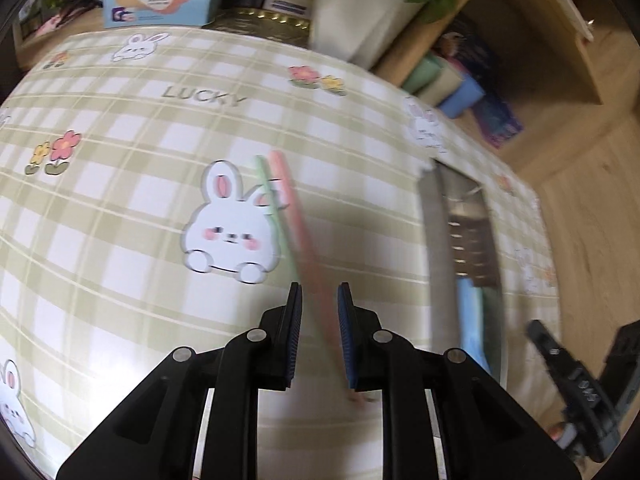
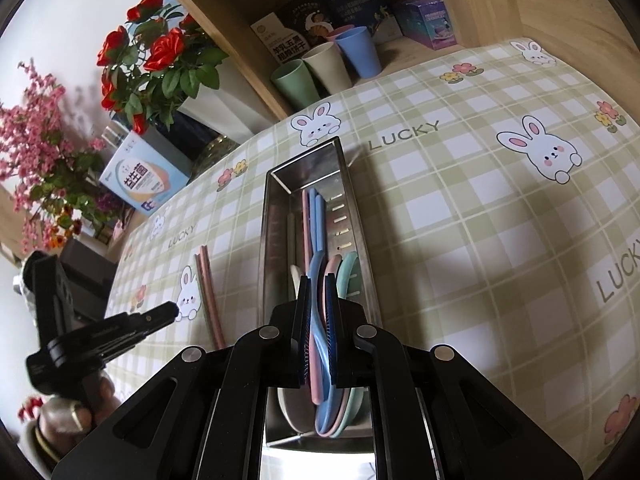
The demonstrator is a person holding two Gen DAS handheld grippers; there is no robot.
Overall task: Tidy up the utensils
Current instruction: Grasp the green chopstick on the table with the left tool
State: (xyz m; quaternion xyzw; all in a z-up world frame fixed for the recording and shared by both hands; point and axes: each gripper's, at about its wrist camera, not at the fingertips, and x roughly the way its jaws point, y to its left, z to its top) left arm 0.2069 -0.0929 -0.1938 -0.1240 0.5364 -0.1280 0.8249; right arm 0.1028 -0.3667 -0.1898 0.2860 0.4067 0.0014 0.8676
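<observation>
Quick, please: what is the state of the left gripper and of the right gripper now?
Left gripper: open a little, holding nothing; the chopsticks lie on the table.
Right gripper: shut, holding nothing, above the metal tray.

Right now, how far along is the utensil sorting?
Done: several spoons and chopsticks already lie in the metal tray. In hand: the right gripper is shut on a blue utensil over the tray. Left: the pink and green chopsticks on the tablecloth, below the left gripper.
</observation>
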